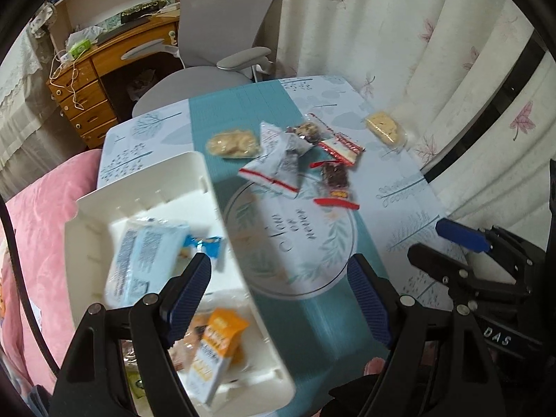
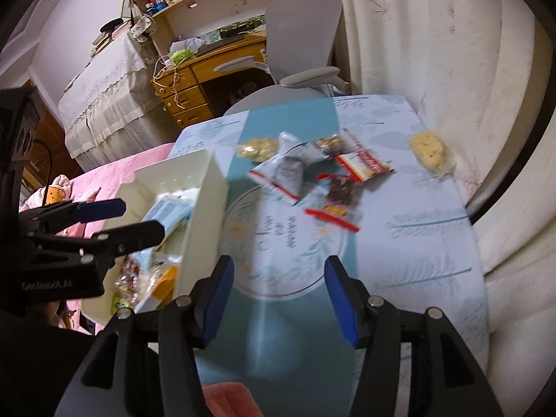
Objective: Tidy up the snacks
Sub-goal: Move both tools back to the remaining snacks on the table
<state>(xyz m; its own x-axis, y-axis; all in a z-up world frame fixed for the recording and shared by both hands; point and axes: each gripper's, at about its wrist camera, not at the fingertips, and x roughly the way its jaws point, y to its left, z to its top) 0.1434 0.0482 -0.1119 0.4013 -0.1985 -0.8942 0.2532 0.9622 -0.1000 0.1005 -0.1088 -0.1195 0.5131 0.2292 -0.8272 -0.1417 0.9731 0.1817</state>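
A white storage box (image 1: pixel 146 180) (image 2: pixel 208 173) stands at the table's left edge, holding a pale blue packet (image 1: pixel 146 260) and an orange packet (image 1: pixel 215 344). Loose snacks lie at the table's far side: a clear bag of cookies (image 1: pixel 232 144) (image 2: pixel 257 149), a white and red bag (image 1: pixel 278 163) (image 2: pixel 288 170), a dark bar with red ends (image 1: pixel 335 184) (image 2: pixel 338 196), a red and white packet (image 1: pixel 342 147) (image 2: pixel 365 166), and a yellow cake (image 1: pixel 384 128) (image 2: pixel 431 151). My left gripper (image 1: pixel 278 299) (image 2: pixel 139 220) is open and empty beside the box. My right gripper (image 2: pixel 278 299) (image 1: pixel 427 243) is open and empty over the table's near part.
The table has a teal and white patterned cloth (image 1: pixel 312 243) (image 2: pixel 417 243). A grey office chair (image 1: pixel 222 34) (image 2: pixel 302 52) and a wooden desk (image 1: pixel 104 80) stand beyond it. Curtains (image 1: pixel 417 34) hang on the right. A pink bedcover (image 1: pixel 41 226) lies on the left.
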